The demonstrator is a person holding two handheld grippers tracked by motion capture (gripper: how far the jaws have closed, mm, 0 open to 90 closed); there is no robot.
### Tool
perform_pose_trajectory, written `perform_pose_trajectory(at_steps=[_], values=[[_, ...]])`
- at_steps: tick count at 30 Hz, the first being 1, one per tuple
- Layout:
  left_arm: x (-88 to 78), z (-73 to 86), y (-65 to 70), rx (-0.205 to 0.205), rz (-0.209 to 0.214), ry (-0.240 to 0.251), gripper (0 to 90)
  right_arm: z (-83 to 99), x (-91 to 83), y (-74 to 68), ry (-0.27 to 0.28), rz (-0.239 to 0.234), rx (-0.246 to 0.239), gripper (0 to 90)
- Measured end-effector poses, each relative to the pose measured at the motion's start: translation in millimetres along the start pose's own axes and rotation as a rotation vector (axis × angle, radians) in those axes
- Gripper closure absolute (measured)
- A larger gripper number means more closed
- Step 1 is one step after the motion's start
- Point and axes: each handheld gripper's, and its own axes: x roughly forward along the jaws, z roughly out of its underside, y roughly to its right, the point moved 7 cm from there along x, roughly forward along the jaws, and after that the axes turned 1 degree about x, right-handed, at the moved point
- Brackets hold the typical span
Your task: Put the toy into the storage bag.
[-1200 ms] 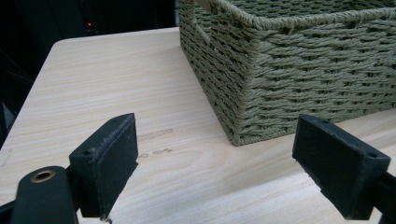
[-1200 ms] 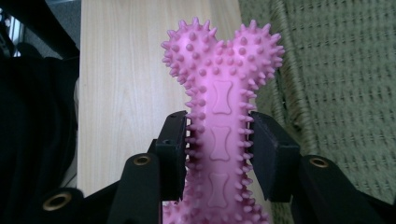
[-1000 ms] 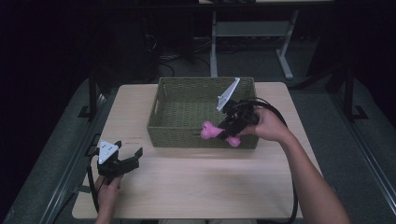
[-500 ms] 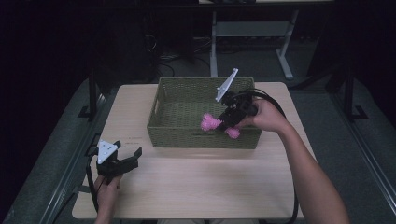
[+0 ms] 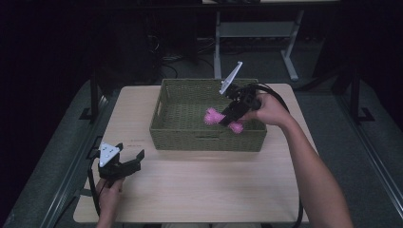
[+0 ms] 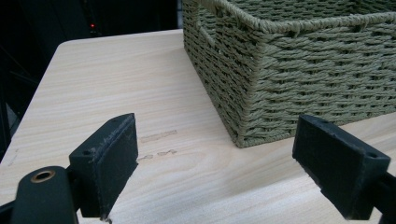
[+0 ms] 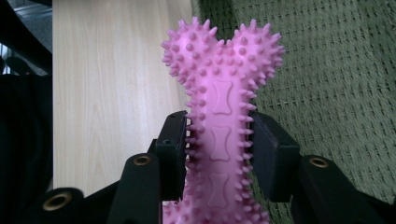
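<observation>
The right tongs [image 5: 229, 117] are clamped across the shaft of a pink spiky rubber bone-shaped toy [image 5: 215, 117], holding it over the inside of the green woven rectangular basket [image 5: 207, 141], near its right front corner. In the right gripper view the toy [image 7: 223, 116] stands up between the two pads, its knobbed end well beyond them. The left tongs [image 5: 127, 164] sit spread apart with nothing between them, low over the pale wooden surface [image 5: 199, 185], near the basket's front left corner [image 6: 247, 112].
</observation>
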Motion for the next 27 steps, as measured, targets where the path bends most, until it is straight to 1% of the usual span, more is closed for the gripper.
perform_pose_trajectory(at_steps=[1, 5, 9, 17, 20, 22, 27], values=[[-0.2, 0.0, -0.2, 0.002, -0.001, 0.000, 13.7, 0.1, -0.2, 1.8, -0.002, 0.003, -0.002, 58.0], [0.7, 0.4, -0.8, -0.006, -0.001, -0.001, 13.7, 0.9, 0.3, 9.2, -0.010, 0.008, 0.018, 58.0], [0.6, -0.1, 0.0, 0.002, -0.004, 0.002, 13.7, 2.7, 3.7, 17.0, -0.013, 0.008, 0.034, 58.0], [0.8, 0.0, -0.1, 0.003, -0.002, 0.000, 13.7, 4.2, 9.3, 29.8, -0.010, 0.005, 0.062, 58.0], [0.9, 0.3, -0.6, 0.003, -0.002, -0.002, 13.7, 4.3, 11.1, 33.3, -0.005, 0.005, 0.062, 57.9], [1.4, 0.4, -0.4, -0.001, -0.001, -0.002, 13.7, 4.0, 11.6, 34.6, -0.001, 0.001, 0.071, 58.0], [1.1, 0.1, 0.6, 0.007, -0.001, -0.002, 13.7, 4.6, 14.0, 39.8, -0.002, 0.008, 0.081, 57.9]])
